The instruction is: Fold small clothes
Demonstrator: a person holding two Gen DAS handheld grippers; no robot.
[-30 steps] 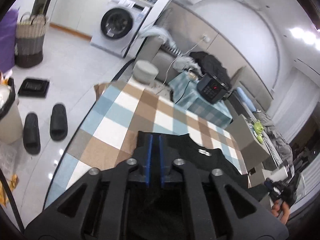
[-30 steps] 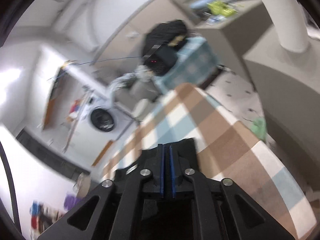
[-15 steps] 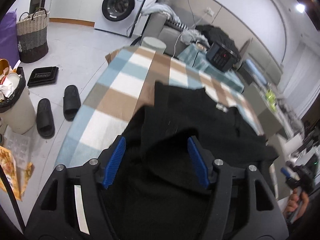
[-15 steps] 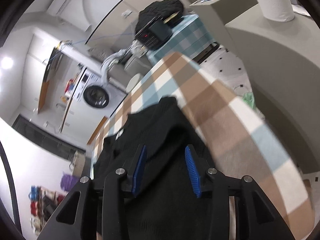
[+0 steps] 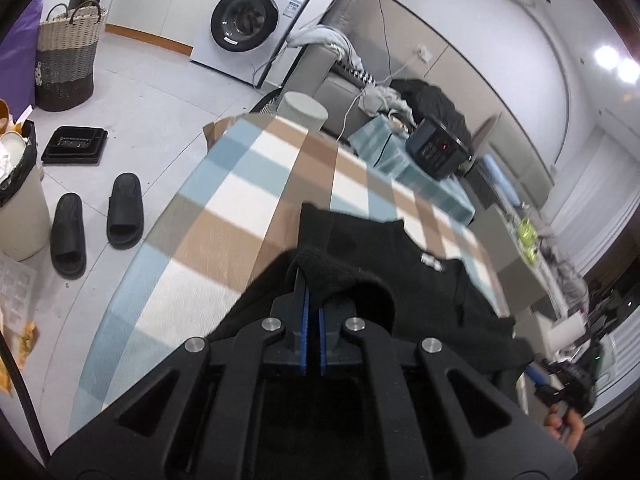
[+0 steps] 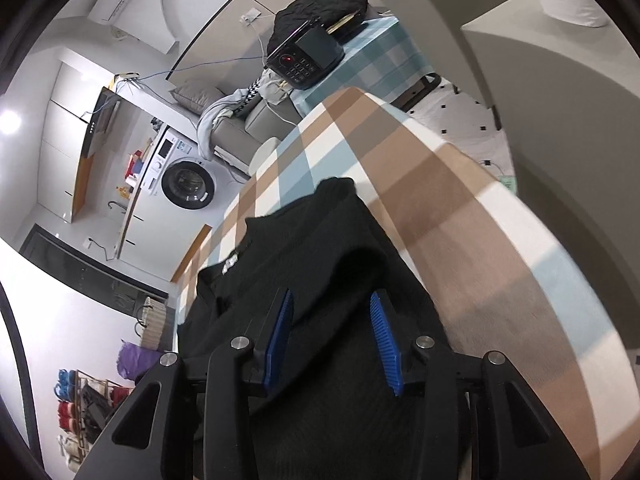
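A small black knit garment (image 5: 384, 256) with a white neck label lies on the checked tablecloth (image 5: 224, 216). My left gripper (image 5: 312, 300) is shut on a bunched fold of its near edge. In the right wrist view the same garment (image 6: 312, 248) spreads under my right gripper (image 6: 332, 320), which is open with its blue pads on either side of the cloth, holding nothing. The right gripper also shows at the far right of the left wrist view (image 5: 560, 384), held by a hand.
The tablecloth (image 6: 460, 208) covers a table whose edges fall to the floor. Black slippers (image 5: 96, 220), a bin (image 5: 16, 200) and a woven basket (image 5: 68, 60) stand on the floor to the left. A washing machine (image 5: 248, 24) and a sofa stand behind.
Half a second ago both grippers were open over the garment. My left gripper has since shut on a fold of it. My right gripper stays open.
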